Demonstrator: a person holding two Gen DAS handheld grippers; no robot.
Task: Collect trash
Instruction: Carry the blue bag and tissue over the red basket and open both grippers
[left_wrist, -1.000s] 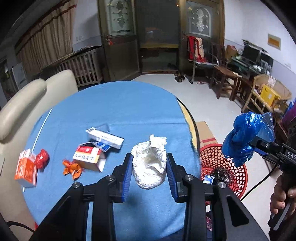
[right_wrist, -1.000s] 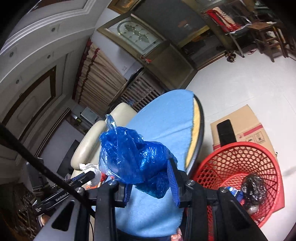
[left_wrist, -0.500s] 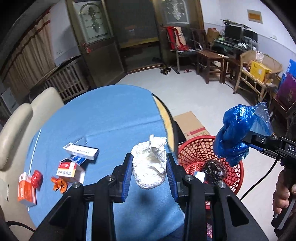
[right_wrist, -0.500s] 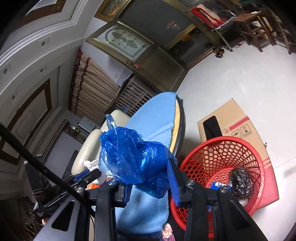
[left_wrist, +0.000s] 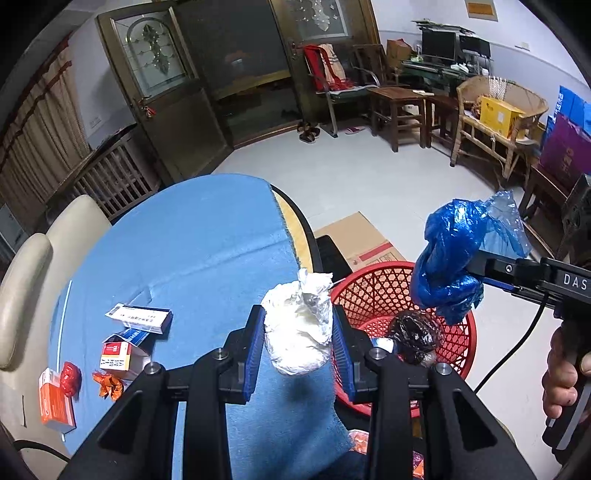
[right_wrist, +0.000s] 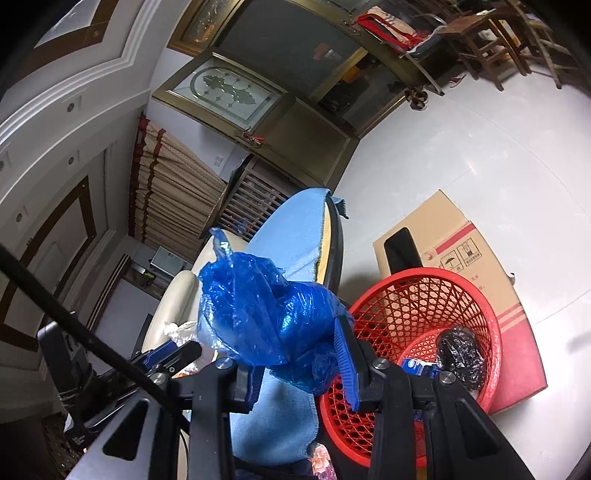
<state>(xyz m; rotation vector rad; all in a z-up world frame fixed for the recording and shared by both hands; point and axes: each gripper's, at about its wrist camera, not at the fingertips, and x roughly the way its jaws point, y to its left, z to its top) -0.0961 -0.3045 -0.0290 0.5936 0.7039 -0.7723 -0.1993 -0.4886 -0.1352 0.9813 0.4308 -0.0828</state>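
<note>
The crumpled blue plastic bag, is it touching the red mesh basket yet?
Apart. The left wrist view shows the crumpled blue plastic bag held in the right hand-held gripper, hanging clear above the red mesh basket.

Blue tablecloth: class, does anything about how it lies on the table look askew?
Yes. The blue tablecloth stops short of the round table's right rim, leaving a tan strip bare beside the red basket.

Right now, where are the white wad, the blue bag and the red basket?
white wad (left_wrist: 298, 334), left wrist view, middle of its crumpled body.
blue bag (right_wrist: 266, 314), right wrist view, centre of the bunched plastic.
red basket (right_wrist: 417, 314), right wrist view, inner mesh wall.
</note>
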